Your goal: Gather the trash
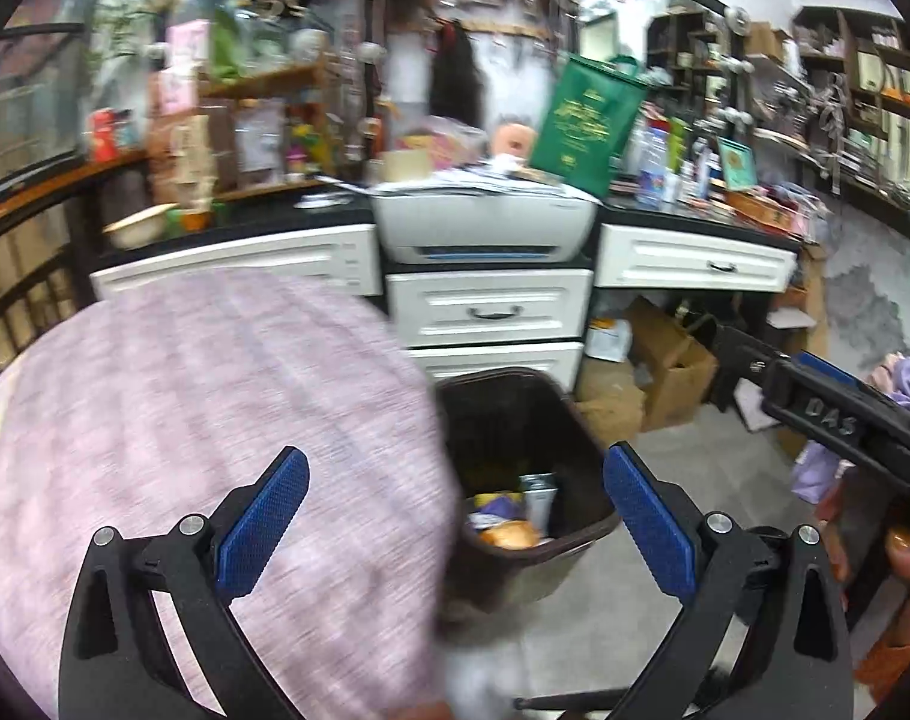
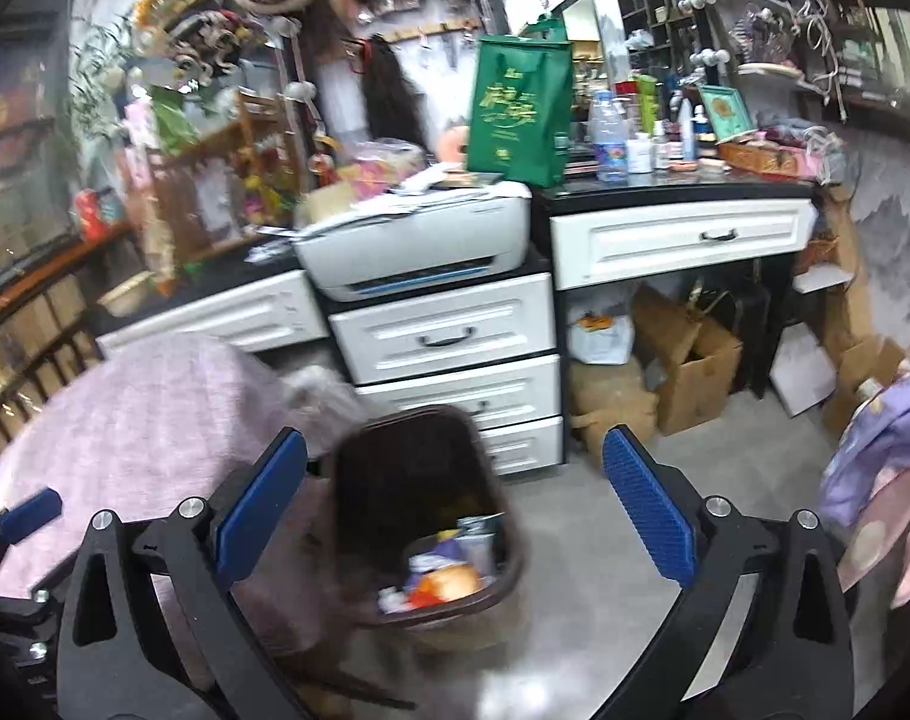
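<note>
A dark brown trash bin (image 1: 503,420) stands on the grey floor beside a round table with a lilac cloth (image 1: 185,420). Wrappers, a small carton and other trash (image 1: 509,519) lie in its bottom. My left gripper (image 1: 455,531) hangs above the bin's near rim, open, with nothing between its blue pads. In the right wrist view the same bin (image 2: 407,462) with its trash (image 2: 449,579) sits below my right gripper (image 2: 455,519), which is also open and holds nothing. The right gripper's black body (image 1: 827,414) shows at the right edge of the left wrist view, held by a hand (image 1: 905,546).
Behind the bin stand white drawers (image 2: 449,330) under a black counter with a grey printer (image 2: 419,240) and a green bag (image 2: 521,108). Cardboard boxes (image 2: 689,372) fill the gap under the desk. Lilac and pink fabric (image 2: 887,480) hangs at the right.
</note>
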